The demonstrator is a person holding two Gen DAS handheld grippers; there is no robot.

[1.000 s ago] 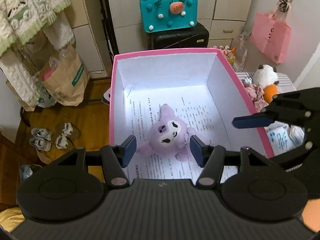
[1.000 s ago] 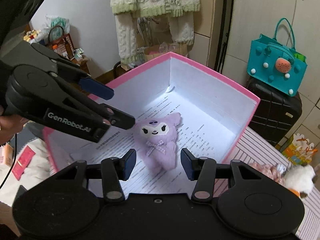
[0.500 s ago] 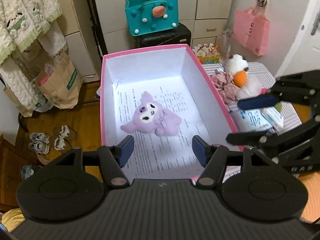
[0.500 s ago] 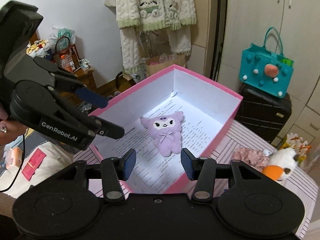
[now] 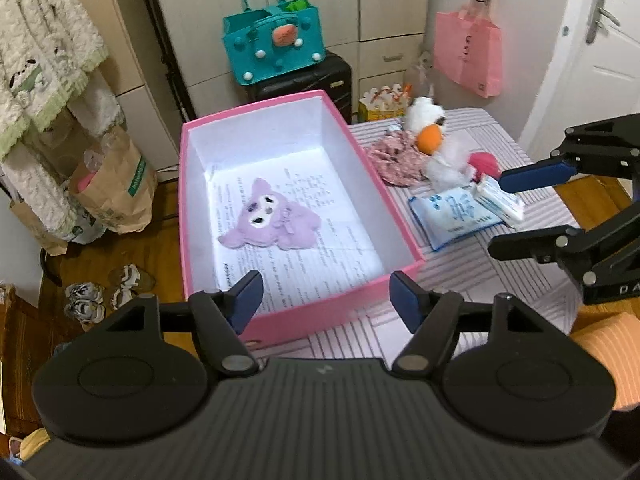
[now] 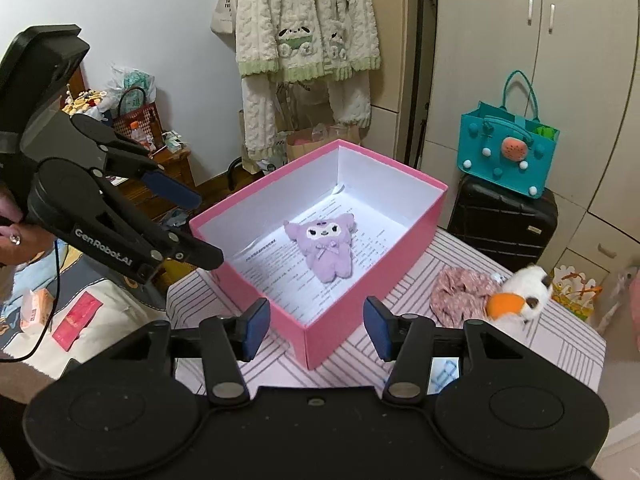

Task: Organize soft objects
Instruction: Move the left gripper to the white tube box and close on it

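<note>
While the pink box (image 5: 280,312) sits on the striped counter (image 5: 472,272), your purple plush (image 5: 272,220) lies face up on the printed paper (image 5: 340,248) lining its white floor, alone in there. Your left gripper (image 5: 326,298) hovers above the box's near wall; its jaws have just been opening and stand apart with nothing between them. Your right gripper (image 6: 316,326) is also parted and empty, above the box's near corner. Beside the box on the counter lie a pink floral cloth (image 6: 460,292), a white plush with an orange patch (image 6: 520,296) and a tissue pack (image 5: 452,216).
</note>
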